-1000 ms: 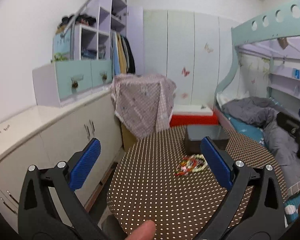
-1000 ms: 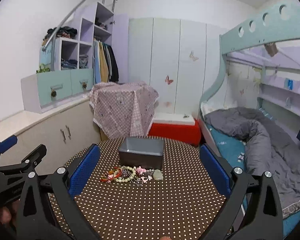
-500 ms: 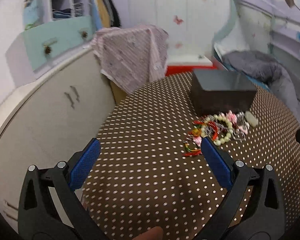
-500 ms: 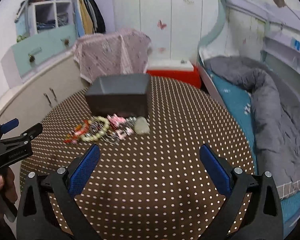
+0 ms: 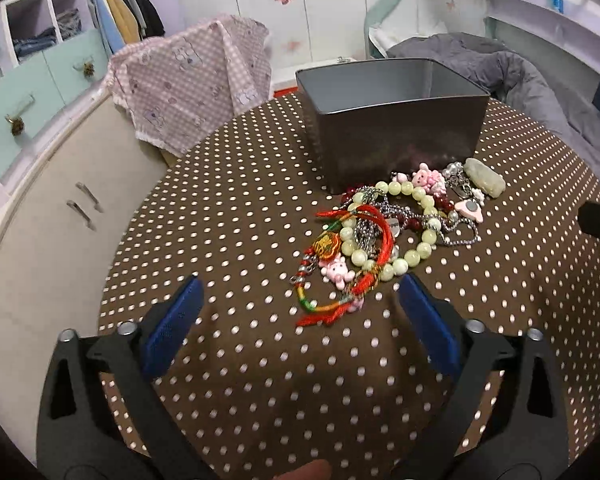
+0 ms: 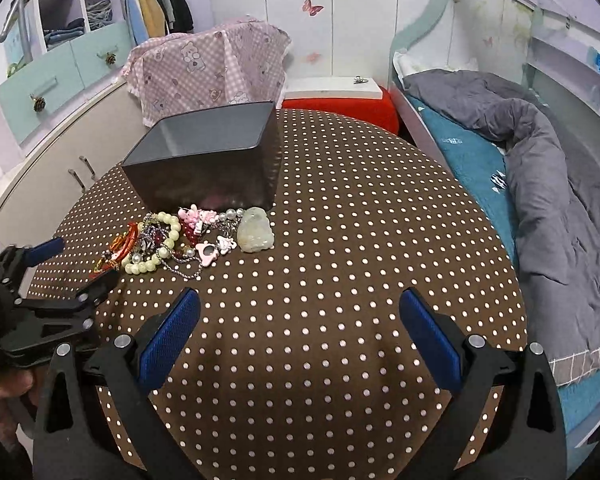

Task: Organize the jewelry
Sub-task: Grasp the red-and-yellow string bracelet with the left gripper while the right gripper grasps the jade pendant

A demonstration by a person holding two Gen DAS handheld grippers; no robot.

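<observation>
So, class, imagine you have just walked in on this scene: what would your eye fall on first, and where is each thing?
The bright jewelry pile, a tangle of pale green beads, red cord and pink charms, lies on the brown polka-dot tablecloth right in front of the open dark grey box. A pale stone pendant sits at the pile's right end. Near the camera, the left gripper hangs just short of the pile with nothing between its blue pads, its jaws closing.

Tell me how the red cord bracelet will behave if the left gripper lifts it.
The red cord bracelet looks limp, so it will probably sag and dangle. It lies tangled with the bead bracelet and chain, so it may drag them along. The left gripper, closing, holds nothing yet.
</observation>
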